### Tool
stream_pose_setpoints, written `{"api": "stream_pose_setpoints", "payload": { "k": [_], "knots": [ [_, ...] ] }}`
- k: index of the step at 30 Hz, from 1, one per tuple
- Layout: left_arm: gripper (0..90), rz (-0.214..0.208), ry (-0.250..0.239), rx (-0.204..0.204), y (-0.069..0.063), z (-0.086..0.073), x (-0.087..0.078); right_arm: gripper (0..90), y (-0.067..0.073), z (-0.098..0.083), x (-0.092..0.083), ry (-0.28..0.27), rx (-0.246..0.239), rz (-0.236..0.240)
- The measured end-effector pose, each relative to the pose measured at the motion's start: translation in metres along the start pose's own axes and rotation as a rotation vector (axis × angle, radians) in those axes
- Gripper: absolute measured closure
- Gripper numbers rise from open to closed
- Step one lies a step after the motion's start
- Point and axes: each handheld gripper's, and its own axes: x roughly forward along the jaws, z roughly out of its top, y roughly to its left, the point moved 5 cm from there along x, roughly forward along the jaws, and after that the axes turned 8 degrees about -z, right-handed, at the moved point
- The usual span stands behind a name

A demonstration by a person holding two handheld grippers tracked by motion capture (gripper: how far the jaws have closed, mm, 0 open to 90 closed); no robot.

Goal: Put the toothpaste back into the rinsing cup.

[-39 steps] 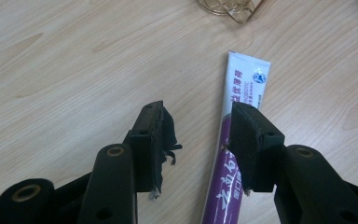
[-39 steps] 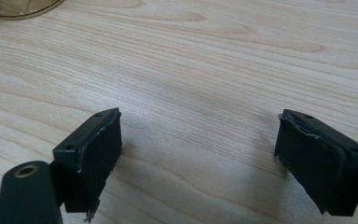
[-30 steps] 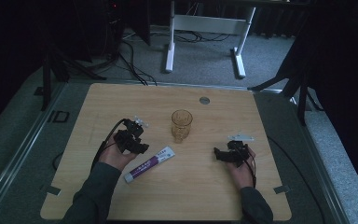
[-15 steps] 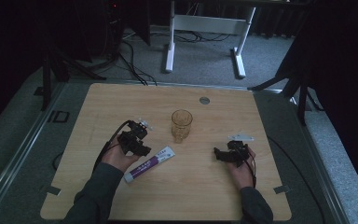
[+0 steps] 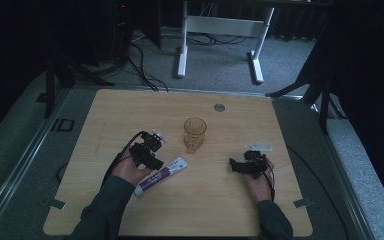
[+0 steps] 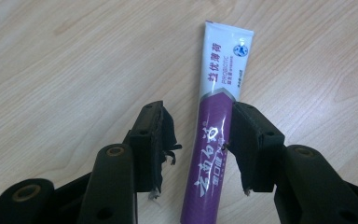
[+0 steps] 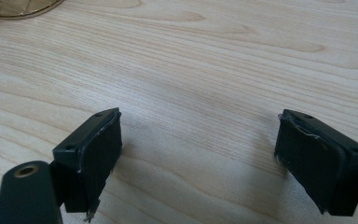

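Beside the amber glass (image 5: pixel 195 134), the left gripper (image 6: pixel 200 140) has just been opening, jaws spread astride the toothpaste tube (image 6: pixel 216 116); the right gripper (image 7: pixel 198 154) gapes empty.

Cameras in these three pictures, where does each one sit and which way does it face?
High view: fixed above the person's side, facing forward and down on the table; both forearms, left gripper and right gripper show, and a glass cup.
Left gripper view: rides the left gripper, looking along its open jaws at the toothpaste tube between them.
Right gripper view: rides the right gripper, looking along open jaws at bare wood.
Shared: high and left gripper views both show the tube.
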Motion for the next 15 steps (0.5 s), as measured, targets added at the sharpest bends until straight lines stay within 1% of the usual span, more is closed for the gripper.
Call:
{"api": "stream_pose_setpoints", "payload": {
  "k": [9,15],
  "knots": [
    [55.6,-0.008,0.023,0.002,-0.0038,0.0005,0.0057,14.6,0.0,0.0,0.0,0.0,0.0,0.0],
    [55.6,-0.009,0.044,0.005,-0.0032,0.0002,0.0082,14.6,0.0,0.0,0.0,0.0,0.0,0.0]
  ]
}}
